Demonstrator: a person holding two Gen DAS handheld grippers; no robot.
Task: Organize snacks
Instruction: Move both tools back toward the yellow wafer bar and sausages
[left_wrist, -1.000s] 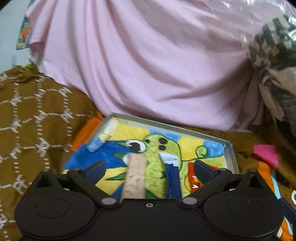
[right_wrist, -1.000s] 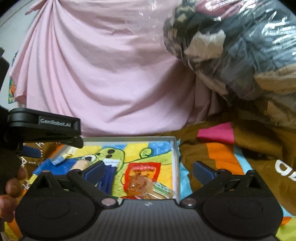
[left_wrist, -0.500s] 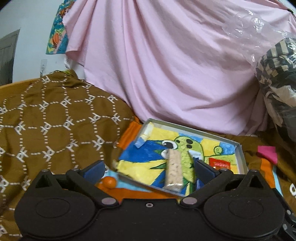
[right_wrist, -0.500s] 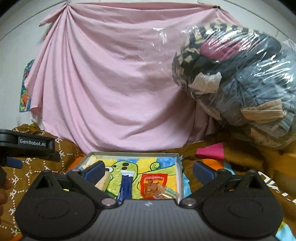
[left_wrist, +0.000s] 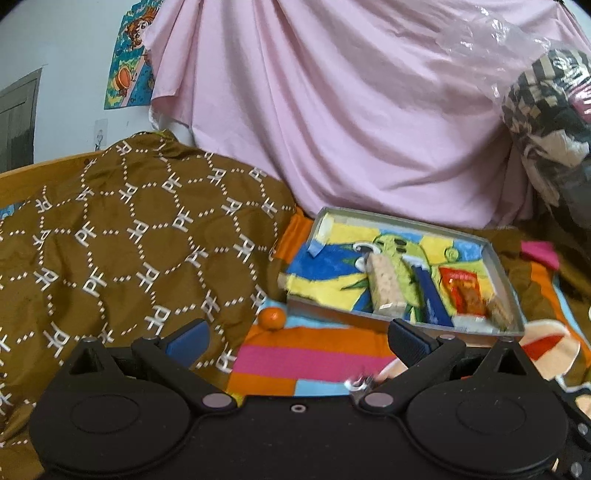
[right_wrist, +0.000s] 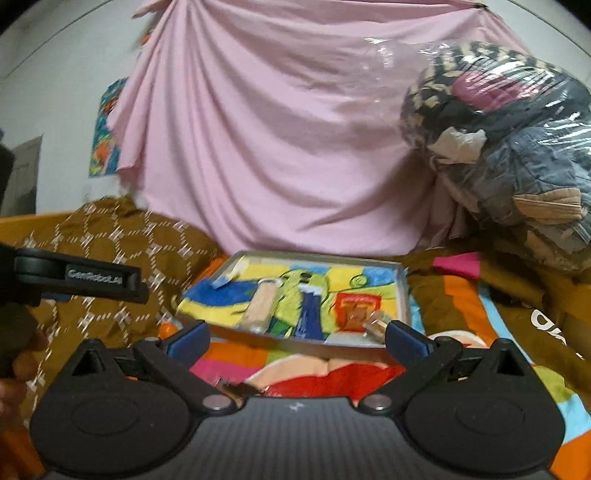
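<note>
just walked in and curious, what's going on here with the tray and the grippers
A person is sorting snacks into a shallow metal tray that sits on a colourful blanket. In the tray lie a pale snack bar, a blue packet and a red snack packet, side by side. A small orange fruit lies outside, by the tray's near left corner. Both the left hand-held gripper and the right hand-held gripper are open and empty, short of the tray.

Soft, even daylight, no hard shadows. Glare on the plastic bag at two o'clock; motion blur, fisheye-bent edges.
</note>
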